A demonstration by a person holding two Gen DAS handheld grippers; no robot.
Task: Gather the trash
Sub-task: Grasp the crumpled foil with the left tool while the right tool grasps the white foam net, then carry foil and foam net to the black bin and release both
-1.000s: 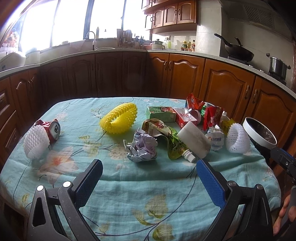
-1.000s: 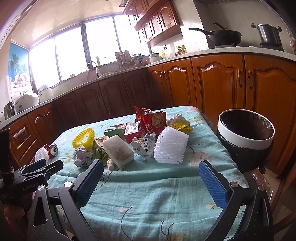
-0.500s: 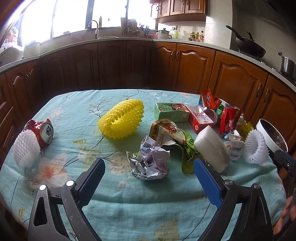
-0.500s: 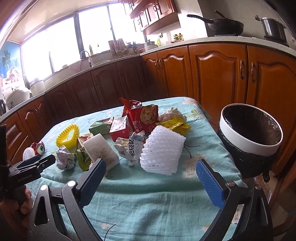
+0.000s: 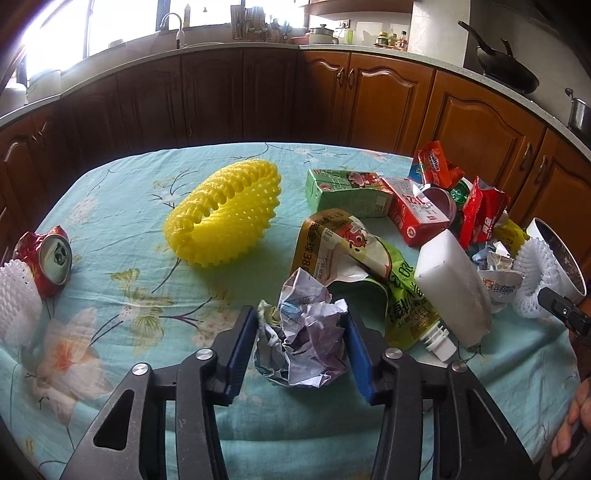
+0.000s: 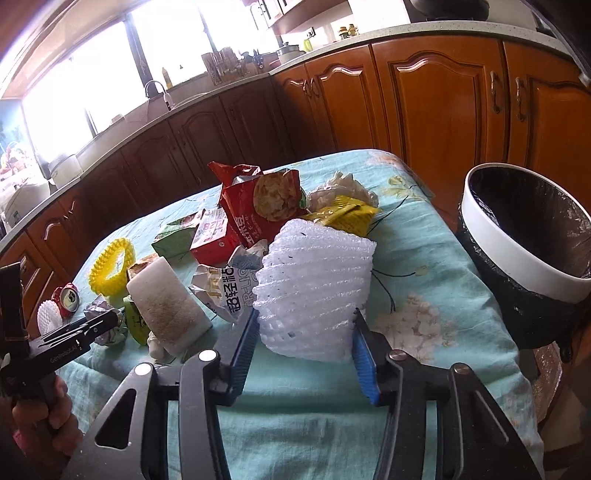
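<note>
Near the surface's front edge, left tool [image 5: 301, 345] is closing on crumpled paper [image 5: 304, 341], right tool [image 6: 303, 341] on foam net [image 6: 314, 288]; both squashy, slip-out possible.

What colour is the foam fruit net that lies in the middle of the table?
Bright yellow; the foam fruit net shows best in the left wrist view.

Home kitchen (lived-in), wooden cabinets [image 5: 391, 107], sink faucet [image 5: 173, 27]

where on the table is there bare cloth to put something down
Bare cloth lies between the crushed can and the yellow foam net, and between the white foam net and the bin. The wrapper pile is crowded.
</note>
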